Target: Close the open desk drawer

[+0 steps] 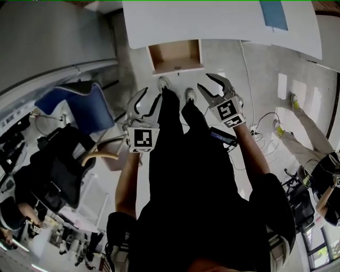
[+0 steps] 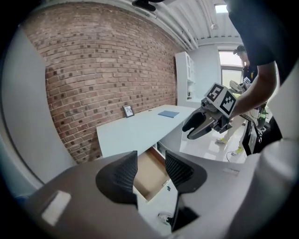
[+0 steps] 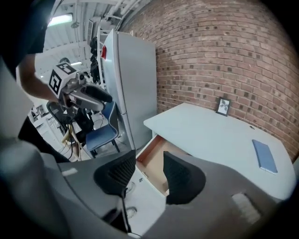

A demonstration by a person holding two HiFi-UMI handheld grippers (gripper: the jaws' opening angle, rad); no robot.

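A white desk (image 1: 212, 21) stands ahead, and its drawer (image 1: 175, 56) is pulled out, showing a bare brown inside and a white front. My left gripper (image 1: 144, 103) and right gripper (image 1: 217, 86) hang side by side short of the drawer front, above the floor. Both are open with nothing between the fingers. In the left gripper view the drawer (image 2: 148, 175) shows through the gap of the left gripper (image 2: 150, 170), with the right gripper (image 2: 201, 126) off to the right. In the right gripper view the drawer (image 3: 154, 156) lies past the right gripper (image 3: 148, 175).
A blue chair (image 1: 85, 103) stands left of the drawer beside a tall grey cabinet (image 3: 131, 84). A blue book (image 1: 273, 15) and a small picture frame (image 3: 224, 106) are on the desk. Another person (image 1: 308, 138) stands at the right, with cables on the floor.
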